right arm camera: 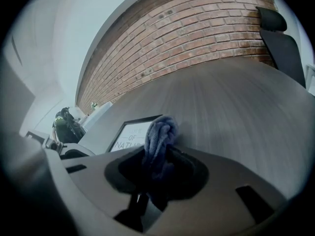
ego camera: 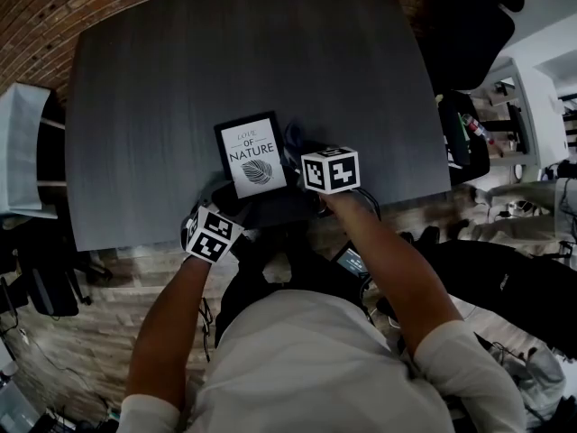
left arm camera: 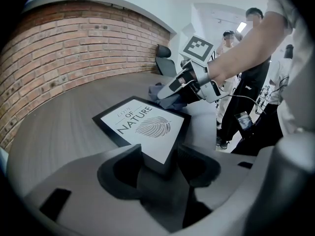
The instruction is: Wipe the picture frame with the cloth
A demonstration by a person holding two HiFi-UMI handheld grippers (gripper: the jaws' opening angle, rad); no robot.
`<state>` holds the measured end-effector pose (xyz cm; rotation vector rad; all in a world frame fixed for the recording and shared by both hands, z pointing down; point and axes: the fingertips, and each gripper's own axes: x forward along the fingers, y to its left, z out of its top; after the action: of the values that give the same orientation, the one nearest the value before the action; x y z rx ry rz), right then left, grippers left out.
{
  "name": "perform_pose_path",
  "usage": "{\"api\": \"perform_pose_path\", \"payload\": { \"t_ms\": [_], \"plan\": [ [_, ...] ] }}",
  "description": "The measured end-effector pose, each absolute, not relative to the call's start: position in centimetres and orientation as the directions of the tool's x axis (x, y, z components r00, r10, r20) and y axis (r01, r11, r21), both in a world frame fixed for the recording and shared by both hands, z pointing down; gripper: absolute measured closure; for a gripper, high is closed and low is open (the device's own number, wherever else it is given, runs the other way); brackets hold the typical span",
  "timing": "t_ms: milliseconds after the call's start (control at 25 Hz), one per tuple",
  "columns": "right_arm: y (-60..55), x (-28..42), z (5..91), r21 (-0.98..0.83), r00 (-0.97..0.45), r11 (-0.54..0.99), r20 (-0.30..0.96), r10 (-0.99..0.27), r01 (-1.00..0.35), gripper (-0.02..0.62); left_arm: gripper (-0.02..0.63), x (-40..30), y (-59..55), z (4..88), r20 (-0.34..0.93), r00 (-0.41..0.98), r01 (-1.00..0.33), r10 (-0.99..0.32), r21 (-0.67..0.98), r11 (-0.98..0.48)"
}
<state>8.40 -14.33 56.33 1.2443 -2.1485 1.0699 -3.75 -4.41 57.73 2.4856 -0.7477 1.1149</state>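
Note:
The black picture frame (ego camera: 251, 156) with a white "NATURE" leaf print lies flat on the dark grey table (ego camera: 180, 79) near its front edge. My left gripper (left arm camera: 158, 161) is shut on the frame's (left arm camera: 142, 127) near corner; in the head view the left gripper (ego camera: 230, 204) shows below the frame. My right gripper (right arm camera: 157, 156) is shut on a bunched blue cloth (right arm camera: 160, 136), beside the frame's (right arm camera: 129, 134) right edge. In the head view the right gripper (ego camera: 302, 152) and the cloth (ego camera: 294, 136) sit at the frame's right side. The left gripper view shows the cloth (left arm camera: 160, 91) at the frame's far corner.
A black office chair (ego camera: 469, 25) stands past the table's far right corner. A brick wall (left arm camera: 74, 48) runs behind the table. People stand to the right (left arm camera: 246, 82). A white shelf unit (ego camera: 22, 147) is at the left. The table's front edge (ego camera: 135, 240) is close to me.

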Motion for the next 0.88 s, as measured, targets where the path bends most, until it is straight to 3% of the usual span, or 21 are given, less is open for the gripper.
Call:
{"api": "perform_pose_path", "payload": {
  "t_ms": [880],
  "plan": [
    [-9.4, 9.0, 56.4, -0.401, -0.490, 0.282, 0.701, -0.518, -0.872, 0.489, 0.384, -3.5, -4.6, 57.5, 0.753, 0.557, -0.593, -0.349, 0.066, -0.803]
  ]
}}
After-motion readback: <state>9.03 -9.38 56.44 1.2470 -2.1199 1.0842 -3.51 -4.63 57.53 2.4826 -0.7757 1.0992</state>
